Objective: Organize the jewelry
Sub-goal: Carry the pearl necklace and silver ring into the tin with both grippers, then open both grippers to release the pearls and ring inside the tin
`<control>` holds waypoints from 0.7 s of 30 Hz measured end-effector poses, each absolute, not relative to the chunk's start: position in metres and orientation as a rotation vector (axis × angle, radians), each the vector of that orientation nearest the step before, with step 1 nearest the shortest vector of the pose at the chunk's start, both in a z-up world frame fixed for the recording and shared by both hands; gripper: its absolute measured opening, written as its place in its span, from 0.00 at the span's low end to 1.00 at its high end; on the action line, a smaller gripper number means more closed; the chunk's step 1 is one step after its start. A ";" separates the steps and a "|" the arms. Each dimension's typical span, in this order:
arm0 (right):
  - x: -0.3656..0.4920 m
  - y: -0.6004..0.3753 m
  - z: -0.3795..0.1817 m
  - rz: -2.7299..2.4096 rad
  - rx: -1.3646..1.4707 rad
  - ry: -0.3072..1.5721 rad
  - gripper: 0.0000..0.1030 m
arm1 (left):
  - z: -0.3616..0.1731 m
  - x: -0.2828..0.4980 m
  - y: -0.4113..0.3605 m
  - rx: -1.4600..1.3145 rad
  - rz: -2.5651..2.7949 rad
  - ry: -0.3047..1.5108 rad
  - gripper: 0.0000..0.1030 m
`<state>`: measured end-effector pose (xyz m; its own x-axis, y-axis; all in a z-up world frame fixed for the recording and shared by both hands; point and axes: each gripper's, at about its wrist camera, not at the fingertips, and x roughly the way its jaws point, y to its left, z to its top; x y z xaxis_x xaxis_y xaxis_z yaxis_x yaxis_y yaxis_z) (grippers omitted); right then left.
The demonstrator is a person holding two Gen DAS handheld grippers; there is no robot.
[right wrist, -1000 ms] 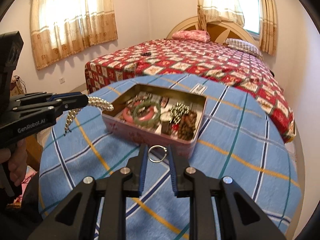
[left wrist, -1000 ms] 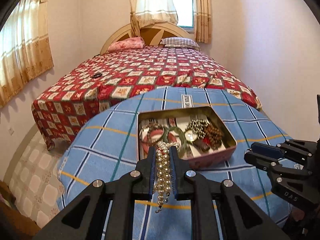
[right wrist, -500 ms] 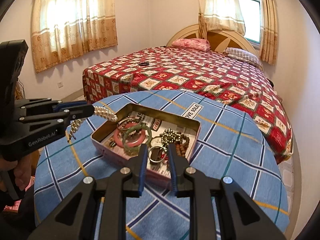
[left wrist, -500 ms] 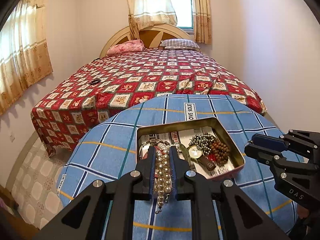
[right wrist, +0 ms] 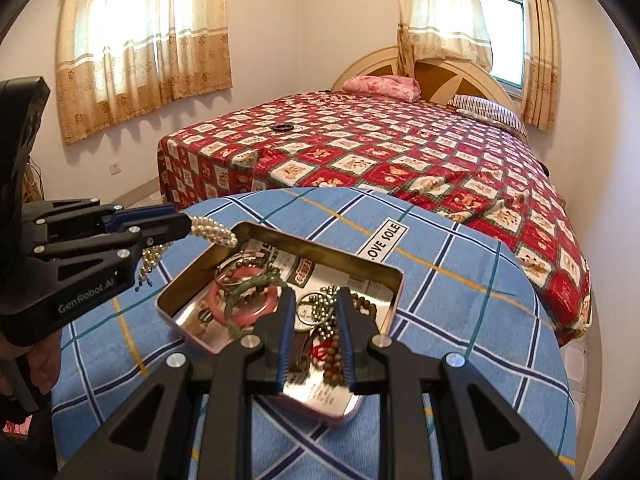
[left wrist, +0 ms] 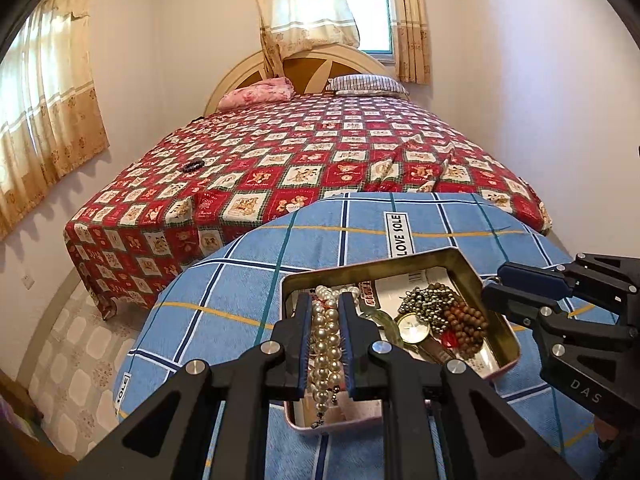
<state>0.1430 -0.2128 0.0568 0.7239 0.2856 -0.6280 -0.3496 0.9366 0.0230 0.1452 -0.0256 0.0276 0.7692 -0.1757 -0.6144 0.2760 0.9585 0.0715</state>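
Left tongs (left wrist: 326,344) pinching pearls (left wrist: 326,340), right tongs (right wrist: 314,338) pinching ring (right wrist: 316,307), above blue-checked table (right wrist: 460,280) beside bed (right wrist: 400,152).

Tin (right wrist: 384,270) on the table (right wrist: 460,304), bed (right wrist: 400,152) behind.

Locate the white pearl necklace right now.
Left wrist view: the white pearl necklace is clamped in the left hand-held gripper, hanging over the open metal tin's left end.

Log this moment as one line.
left hand-held gripper: shut on pearl necklace | right hand-held gripper: holding metal ring | both over jewelry tin | tin on blue plaid cloth
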 end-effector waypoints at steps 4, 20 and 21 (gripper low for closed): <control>0.154 -0.210 0.048 0.344 -0.103 0.694 0.22 | 0.018 0.155 -0.026 0.161 -0.240 0.669 0.13; 0.163 -0.217 0.020 0.318 -0.064 0.767 0.47 | 0.000 0.157 -0.025 0.138 -0.235 0.689 0.72; 0.161 -0.219 0.021 0.309 -0.058 0.760 0.53 | 0.004 0.153 -0.021 0.119 -0.227 0.663 0.73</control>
